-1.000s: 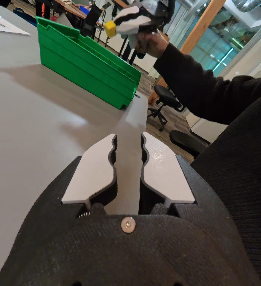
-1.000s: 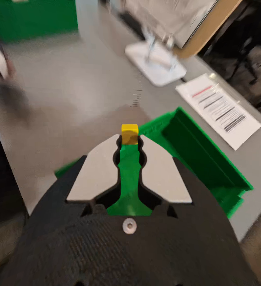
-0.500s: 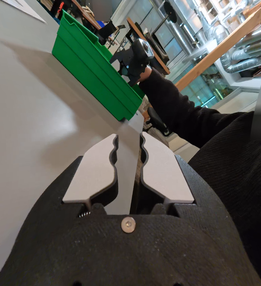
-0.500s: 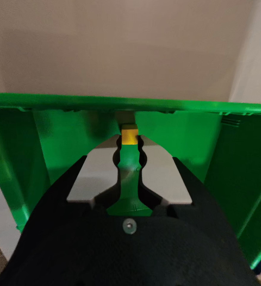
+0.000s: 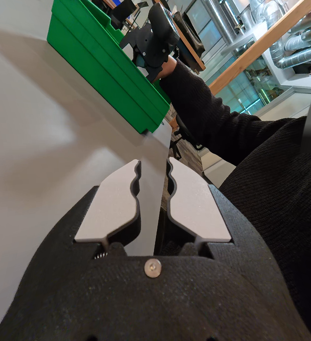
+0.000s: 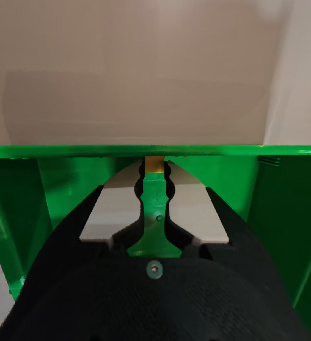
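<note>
My right gripper [image 6: 154,165] is shut on a small yellow cube [image 6: 154,164] and sits low inside a green plastic bin [image 6: 224,150], the cube close to the bin's far wall. In the left wrist view the same bin [image 5: 103,60] stands on the grey table [image 5: 31,129], and the right gripper's black body [image 5: 153,38] dips into it, held by a hand in a black sleeve. My left gripper [image 5: 153,164] is open and empty, low over the table's near edge, well short of the bin.
The table's right edge [image 5: 167,147] runs beside my left gripper, with a black office chair [image 5: 184,132] and floor beyond it. A wooden beam [image 5: 261,42] and glass walls stand far off. Bare grey table [image 6: 151,73] lies past the bin.
My right gripper has carried the yellow cube from above the table down into the green bin and sunk lower inside it. My left gripper has tilted and drawn a little nearer the bin, staying open.
</note>
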The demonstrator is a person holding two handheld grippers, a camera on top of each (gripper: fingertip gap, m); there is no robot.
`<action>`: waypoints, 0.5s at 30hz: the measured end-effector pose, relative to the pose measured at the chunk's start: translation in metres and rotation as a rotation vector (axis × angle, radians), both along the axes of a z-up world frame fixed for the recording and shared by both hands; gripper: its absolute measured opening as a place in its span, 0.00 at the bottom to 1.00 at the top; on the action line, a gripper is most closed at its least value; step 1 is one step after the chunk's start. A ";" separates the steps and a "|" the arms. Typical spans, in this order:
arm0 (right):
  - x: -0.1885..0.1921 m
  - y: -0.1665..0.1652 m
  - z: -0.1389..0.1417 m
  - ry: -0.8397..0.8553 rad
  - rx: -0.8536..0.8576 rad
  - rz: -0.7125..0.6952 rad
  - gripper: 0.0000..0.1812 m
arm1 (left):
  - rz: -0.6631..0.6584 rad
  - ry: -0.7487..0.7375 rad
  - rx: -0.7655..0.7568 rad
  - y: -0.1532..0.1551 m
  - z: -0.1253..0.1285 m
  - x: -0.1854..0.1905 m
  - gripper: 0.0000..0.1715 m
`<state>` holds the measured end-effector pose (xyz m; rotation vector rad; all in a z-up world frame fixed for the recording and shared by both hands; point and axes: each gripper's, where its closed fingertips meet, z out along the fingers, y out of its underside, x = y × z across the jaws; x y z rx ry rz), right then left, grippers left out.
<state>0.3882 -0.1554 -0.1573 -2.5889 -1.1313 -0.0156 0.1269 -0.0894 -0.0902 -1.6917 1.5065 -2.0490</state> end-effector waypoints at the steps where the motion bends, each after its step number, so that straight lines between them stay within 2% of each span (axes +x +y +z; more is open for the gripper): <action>1: 0.000 0.000 0.000 0.004 0.001 -0.002 0.11 | -0.003 0.000 0.000 0.000 0.000 0.000 0.15; 15: 0.000 0.003 -0.001 0.046 -0.004 -0.045 0.11 | 0.000 -0.002 -0.011 0.002 0.000 -0.006 0.15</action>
